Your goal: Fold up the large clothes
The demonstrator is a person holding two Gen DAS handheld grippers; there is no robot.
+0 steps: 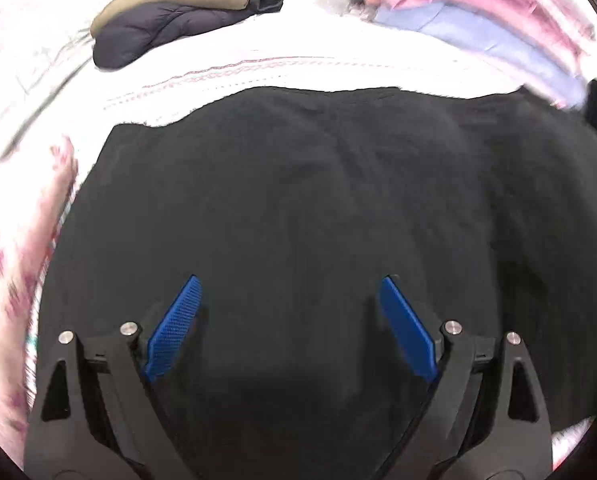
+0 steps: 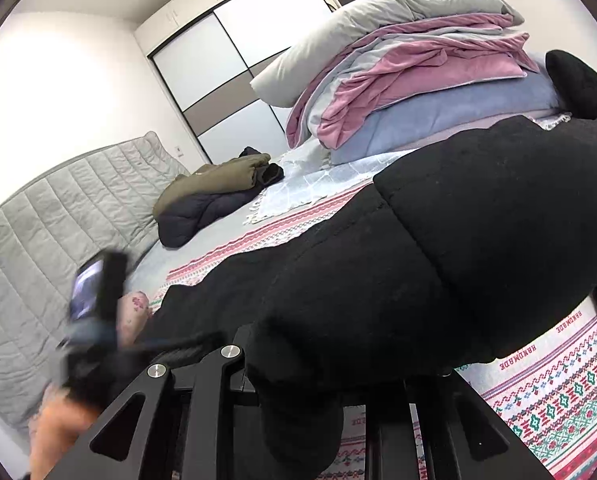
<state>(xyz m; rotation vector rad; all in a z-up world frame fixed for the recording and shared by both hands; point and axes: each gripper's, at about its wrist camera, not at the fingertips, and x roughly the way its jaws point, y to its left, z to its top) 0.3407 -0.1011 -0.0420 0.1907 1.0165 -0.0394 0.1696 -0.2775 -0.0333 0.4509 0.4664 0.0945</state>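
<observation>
A large black garment [image 1: 298,200] lies spread over the patterned bedspread [image 1: 258,72]. My left gripper [image 1: 290,280] hovers just above it, its blue pads [image 1: 174,328] wide apart with nothing between them. In the right wrist view the black garment [image 2: 438,248] is bunched and folded over itself. One edge drapes down between the jaws of my right gripper [image 2: 318,380], which is shut on the cloth, and the fabric hides its fingertips. The left gripper [image 2: 98,300] shows there too, blurred, at the garment's far left end, with a hand [image 2: 58,420] holding it.
Folded olive and navy jackets [image 2: 218,192] lie further up the bed. A tall stack of pink, blue and grey bedding [image 2: 418,92] stands to the right. A grey quilted headboard [image 2: 58,220] lines the left side, with a wardrobe [image 2: 234,60] behind.
</observation>
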